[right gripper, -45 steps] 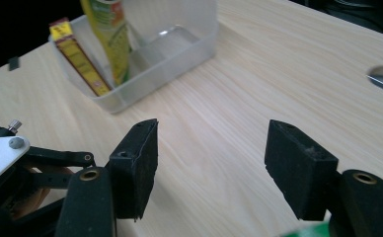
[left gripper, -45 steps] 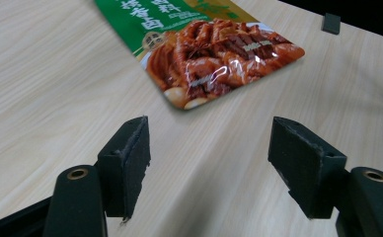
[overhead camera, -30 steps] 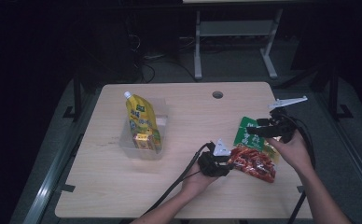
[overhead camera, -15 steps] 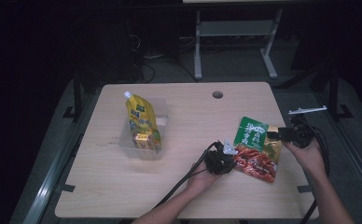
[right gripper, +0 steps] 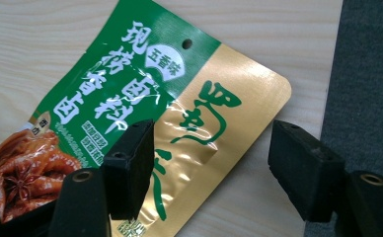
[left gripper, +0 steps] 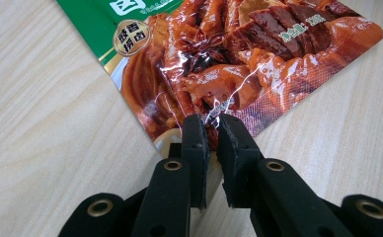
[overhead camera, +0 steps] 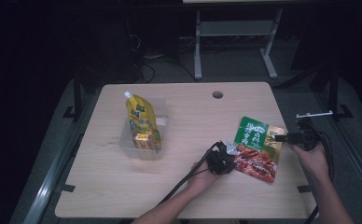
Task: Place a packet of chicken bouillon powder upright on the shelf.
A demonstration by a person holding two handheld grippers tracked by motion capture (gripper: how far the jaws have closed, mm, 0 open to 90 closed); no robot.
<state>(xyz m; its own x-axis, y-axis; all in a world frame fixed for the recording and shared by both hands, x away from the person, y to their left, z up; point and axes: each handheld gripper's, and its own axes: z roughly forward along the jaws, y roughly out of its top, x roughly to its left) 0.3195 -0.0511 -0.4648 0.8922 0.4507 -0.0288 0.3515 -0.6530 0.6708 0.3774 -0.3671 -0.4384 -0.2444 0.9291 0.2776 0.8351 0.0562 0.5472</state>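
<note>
Left tool (left gripper: 211, 129) has clamped the pouch (left gripper: 239, 64); right tool (right gripper: 211, 163) has sunk.

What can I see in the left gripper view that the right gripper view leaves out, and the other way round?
The left gripper view has the left gripper with its jaws shut on the lower edge of the snack pouch, over the printed picture of braised food.

The right gripper view has the right gripper with its jaws open, either side of the pouch's gold corner, plus the green panel with white lettering, the hang hole and grey floor past the table edge.

Both share the same pouch lying on the pale wooden table.
</note>
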